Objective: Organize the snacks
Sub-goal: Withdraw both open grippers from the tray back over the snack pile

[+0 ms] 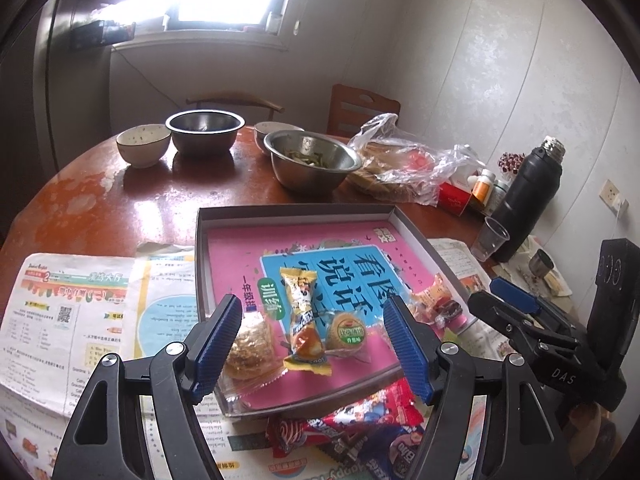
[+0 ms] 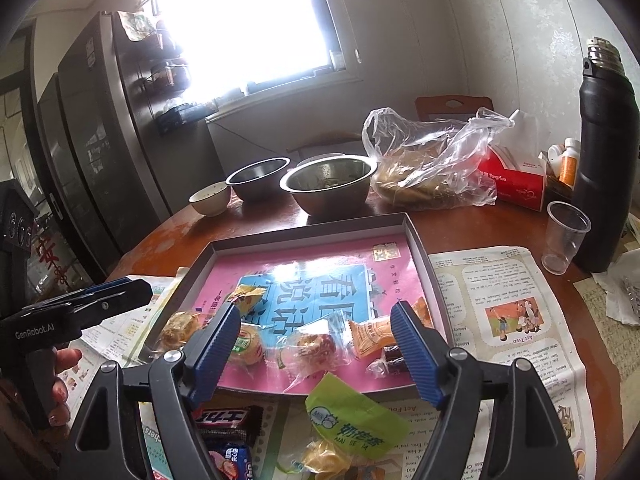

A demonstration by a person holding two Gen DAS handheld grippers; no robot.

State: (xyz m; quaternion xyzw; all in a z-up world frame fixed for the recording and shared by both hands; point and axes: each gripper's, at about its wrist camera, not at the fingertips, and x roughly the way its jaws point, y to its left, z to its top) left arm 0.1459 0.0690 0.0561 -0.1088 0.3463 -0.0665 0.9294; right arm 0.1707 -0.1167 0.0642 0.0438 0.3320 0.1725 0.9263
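Left hand-held gripper (image 1: pixel 314 344) above snacks (image 1: pixel 306 320).

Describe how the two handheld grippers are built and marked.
Both are black plastic with silver pivot screws and ribbed blue pads. The left gripper shows "GenRobot.AI" on its side in the right wrist view; the right gripper shows "DAS" on its body in the left wrist view.

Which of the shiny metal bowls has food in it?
The metal bowl nearest the tray holds pale green food scraps. The other metal bowl, beside the small white bowl, looks empty.
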